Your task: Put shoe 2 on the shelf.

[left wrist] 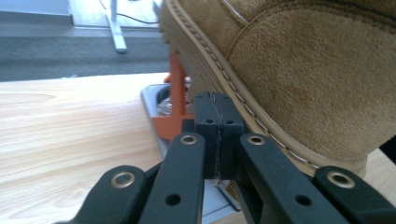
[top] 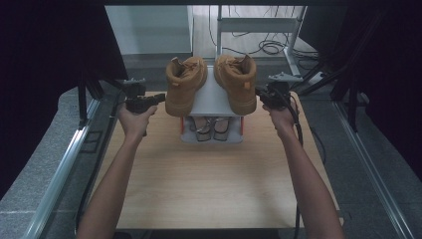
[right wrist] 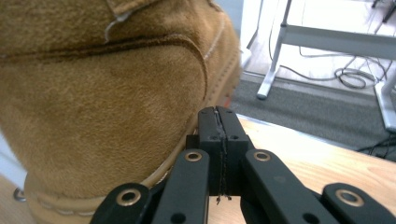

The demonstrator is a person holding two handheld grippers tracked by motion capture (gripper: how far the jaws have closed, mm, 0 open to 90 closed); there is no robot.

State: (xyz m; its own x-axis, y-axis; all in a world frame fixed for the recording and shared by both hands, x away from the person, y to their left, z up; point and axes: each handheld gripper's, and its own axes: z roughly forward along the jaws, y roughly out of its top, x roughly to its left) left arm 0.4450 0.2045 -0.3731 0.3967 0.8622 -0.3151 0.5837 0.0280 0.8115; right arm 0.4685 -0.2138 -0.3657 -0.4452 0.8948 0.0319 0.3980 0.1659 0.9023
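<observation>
Two tan suede boots stand side by side on top of a small grey rack point(top: 211, 94) with orange sides. My left gripper point(top: 160, 97) is shut with nothing in it, its tips right beside the sole of the left boot point(top: 184, 84). In the left gripper view the closed jaws point(left wrist: 218, 100) sit just under that boot's point(left wrist: 303, 65) stitched sole edge. My right gripper point(top: 259, 91) is also shut and empty, beside the right boot point(top: 238, 82). In the right gripper view its jaws point(right wrist: 218, 114) stand next to the boot's point(right wrist: 102, 93) side. Whether either gripper touches a boot I cannot tell.
The rack's lower shelf holds a pair of dark strappy shoes point(top: 211, 127). The rack stands at the far middle of a wooden tabletop point(top: 209, 184). Metal rails point(top: 69, 159) run along both sides. A white desk frame point(top: 259, 25) and floor cables point(top: 271, 47) lie beyond.
</observation>
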